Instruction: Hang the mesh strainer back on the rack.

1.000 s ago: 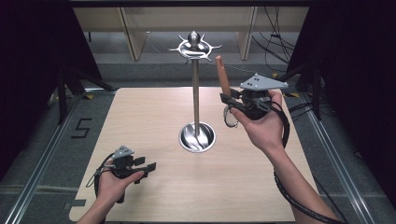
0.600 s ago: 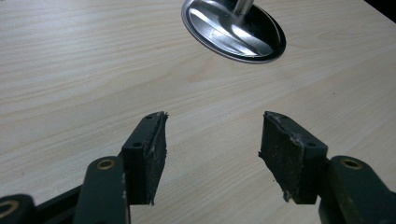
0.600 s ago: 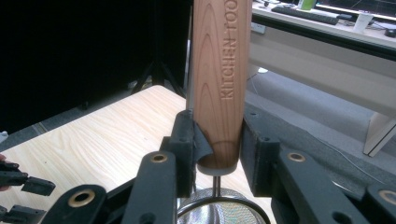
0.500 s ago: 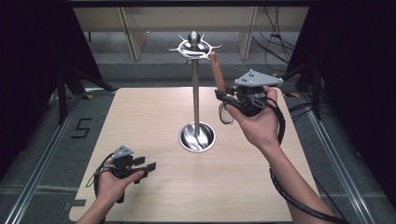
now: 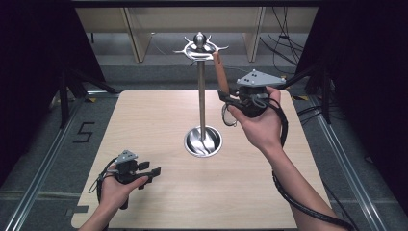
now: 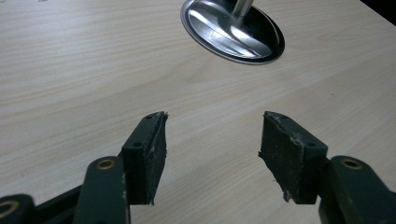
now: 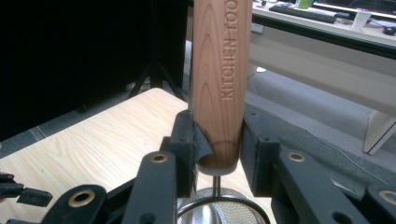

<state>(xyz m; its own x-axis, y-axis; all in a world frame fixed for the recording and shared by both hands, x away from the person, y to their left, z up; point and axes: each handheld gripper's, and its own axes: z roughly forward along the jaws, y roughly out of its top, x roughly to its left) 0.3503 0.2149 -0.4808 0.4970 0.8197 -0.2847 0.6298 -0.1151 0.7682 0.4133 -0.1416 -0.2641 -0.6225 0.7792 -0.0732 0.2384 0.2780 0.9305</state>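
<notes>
Holding utensil (image 5: 220, 72) by wooden handle, right gripper (image 5: 230, 99) pinches it, handle end up beside hooks (image 5: 201, 48) atop stand (image 5: 201, 96). We judge step: hanging utensil on hook. Small ring, likely strainer (image 7: 223, 210), hangs below jaws. Left gripper (image 6: 212, 154) rests low over table (image 5: 144, 125), fingers spread, empty. Next move calls for lifting handle end onto hook, then releasing; hanging hole not visible.

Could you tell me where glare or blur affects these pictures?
High view: evenly lit, dark at the sides. Left tool view: bright glare streaks on the round polished steel stand base; open black pads sharp. Right tool view: the engraved wooden utensil handle reads clearly; the background desk looks soft.
</notes>
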